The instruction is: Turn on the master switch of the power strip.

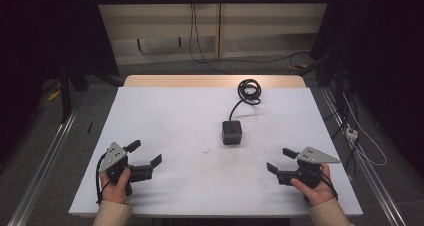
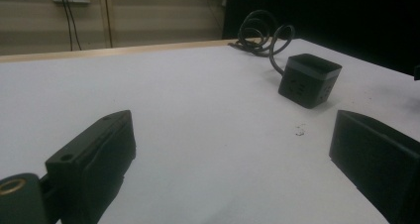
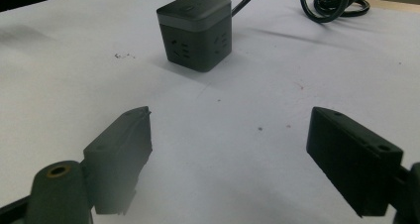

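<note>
Socket cube point(image 1: 232, 132) mid-bench point(image 1: 165, 116), no legible markings I can read; both grippers' fingers point(image 3: 121, 149) wide open, empty.

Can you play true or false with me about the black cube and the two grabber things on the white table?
1. The small black plastic cube power socket stands on the white table. True.
2. The left hand-held gripper is squeezing the cube. False: its jaws are open and empty, well away from the cube.
3. The cube's black cable ends in a coiled loop near the far edge of the table. True.
4. The right hand-held gripper is shut tight. False: its jaws stand wide apart with nothing between them.
5. The cube lies between the two grippers and farther from the person. True.
</note>
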The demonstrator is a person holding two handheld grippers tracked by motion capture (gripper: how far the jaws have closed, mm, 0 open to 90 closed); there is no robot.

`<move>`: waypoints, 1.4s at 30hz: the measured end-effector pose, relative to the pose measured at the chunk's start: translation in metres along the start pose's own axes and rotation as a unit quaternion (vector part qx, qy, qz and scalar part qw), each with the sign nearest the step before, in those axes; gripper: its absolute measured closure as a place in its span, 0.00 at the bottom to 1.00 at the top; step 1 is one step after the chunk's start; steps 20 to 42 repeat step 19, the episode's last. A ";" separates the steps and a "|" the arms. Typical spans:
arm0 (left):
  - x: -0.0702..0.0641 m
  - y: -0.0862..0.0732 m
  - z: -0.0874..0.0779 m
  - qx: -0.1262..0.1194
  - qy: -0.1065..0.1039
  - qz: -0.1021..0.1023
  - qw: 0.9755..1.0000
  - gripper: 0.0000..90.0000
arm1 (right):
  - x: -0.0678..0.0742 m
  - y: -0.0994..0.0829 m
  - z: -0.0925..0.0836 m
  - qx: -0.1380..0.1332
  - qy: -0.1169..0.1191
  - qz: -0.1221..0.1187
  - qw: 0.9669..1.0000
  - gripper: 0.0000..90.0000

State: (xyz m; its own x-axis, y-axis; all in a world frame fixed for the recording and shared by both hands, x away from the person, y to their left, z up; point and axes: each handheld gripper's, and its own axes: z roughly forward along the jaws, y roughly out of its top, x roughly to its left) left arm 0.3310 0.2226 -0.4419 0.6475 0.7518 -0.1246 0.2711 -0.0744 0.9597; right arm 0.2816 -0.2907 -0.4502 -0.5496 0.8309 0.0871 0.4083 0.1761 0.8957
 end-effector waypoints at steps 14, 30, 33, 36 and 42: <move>-0.001 0.000 0.000 -0.001 0.000 0.000 1.000 0.04 | -0.006 -0.006 -0.011 -0.006 -0.011 0.006 1.000 0.19; -0.001 0.000 -0.001 0.000 0.001 0.002 1.000 0.04 | -0.005 -0.005 -0.008 -0.004 -0.011 0.002 1.000 0.18; -0.001 0.000 -0.001 0.000 0.001 0.002 1.000 0.04 | -0.005 -0.005 -0.008 -0.004 -0.011 0.002 1.000 0.18; -0.001 0.000 -0.001 0.000 0.001 0.002 1.000 0.04 | -0.005 -0.005 -0.008 -0.004 -0.011 0.002 1.000 0.18; -0.001 0.000 -0.001 0.000 0.001 0.002 1.000 0.04 | -0.005 -0.005 -0.008 -0.004 -0.011 0.002 1.000 0.18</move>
